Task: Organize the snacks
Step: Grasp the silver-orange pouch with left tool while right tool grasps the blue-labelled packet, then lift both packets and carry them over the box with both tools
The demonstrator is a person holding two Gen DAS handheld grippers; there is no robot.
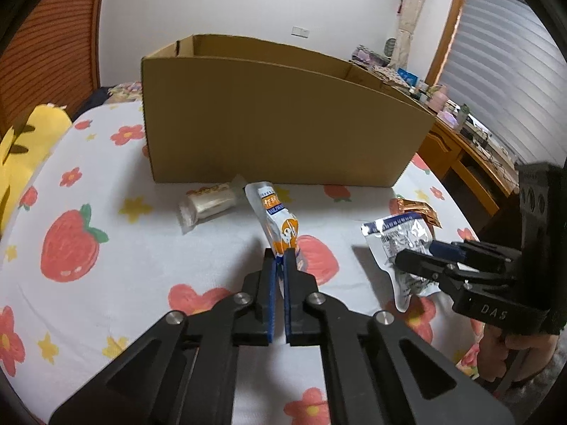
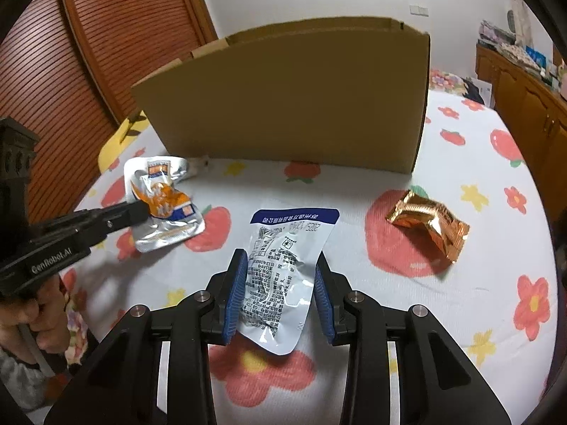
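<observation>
My left gripper (image 1: 280, 256) is shut on the near end of a white and orange snack packet (image 1: 274, 217), which sticks out ahead toward the cardboard box (image 1: 276, 120). The same packet (image 2: 163, 198) shows in the right wrist view, held by the left gripper (image 2: 141, 209). My right gripper (image 2: 280, 269) is open, its blue pads (image 2: 235, 297) on either side of a silver and blue packet (image 2: 283, 265) lying on the cloth. That packet (image 1: 400, 244) and the right gripper (image 1: 411, 260) show at the right of the left wrist view.
A clear-wrapped snack (image 1: 209, 202) lies before the box. A copper foil packet (image 2: 430, 223) lies right of the silver one. The strawberry-print cloth (image 1: 106, 283) covers the surface. A wooden desk (image 1: 464, 156) with clutter stands right; a slatted wooden door (image 2: 117, 42) stands left.
</observation>
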